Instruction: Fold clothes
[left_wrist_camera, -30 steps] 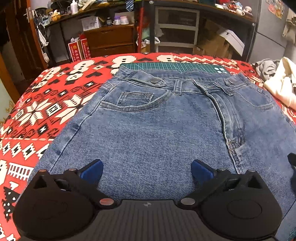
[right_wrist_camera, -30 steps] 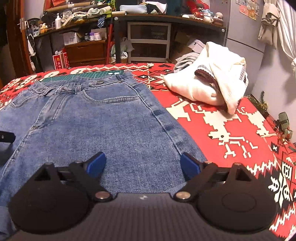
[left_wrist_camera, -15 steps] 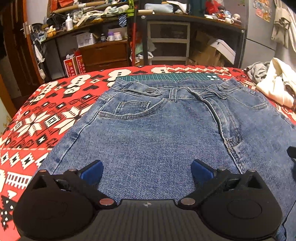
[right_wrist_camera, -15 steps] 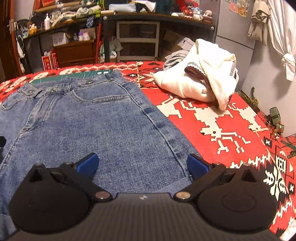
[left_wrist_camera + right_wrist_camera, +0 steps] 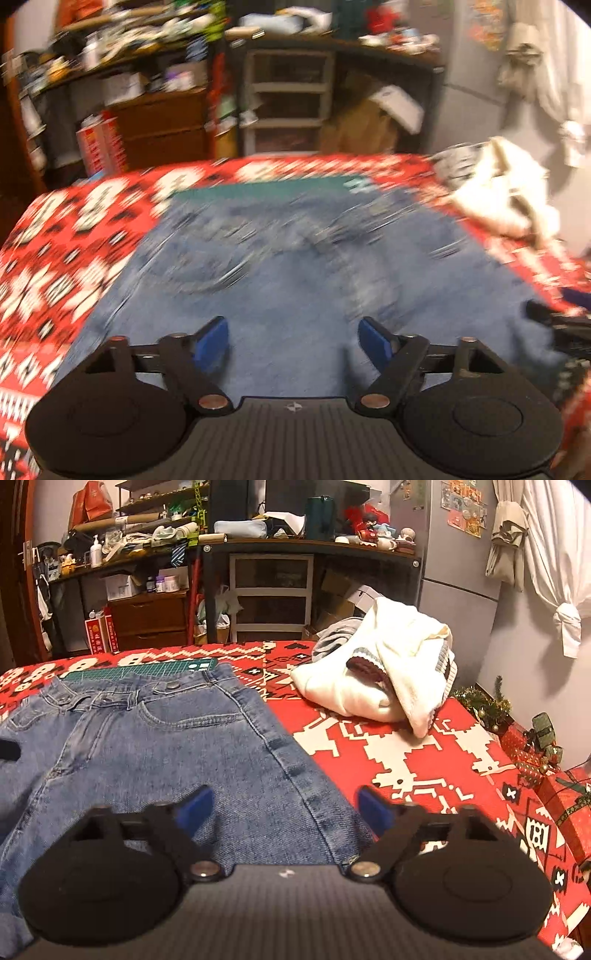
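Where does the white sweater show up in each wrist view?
Left wrist: white sweater at upper right, blurred, beyond the jeans.
Right wrist: white sweater right of centre, on the red blanket.
Shared landmark: green cutting mat at the jeans' waistband.

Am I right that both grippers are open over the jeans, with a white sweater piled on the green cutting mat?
Not quite: the white sweater lies on the red patterned blanket, right of the jeans, as the right wrist view shows. The green cutting mat sits under the waistband. Both the left gripper and right gripper are open.
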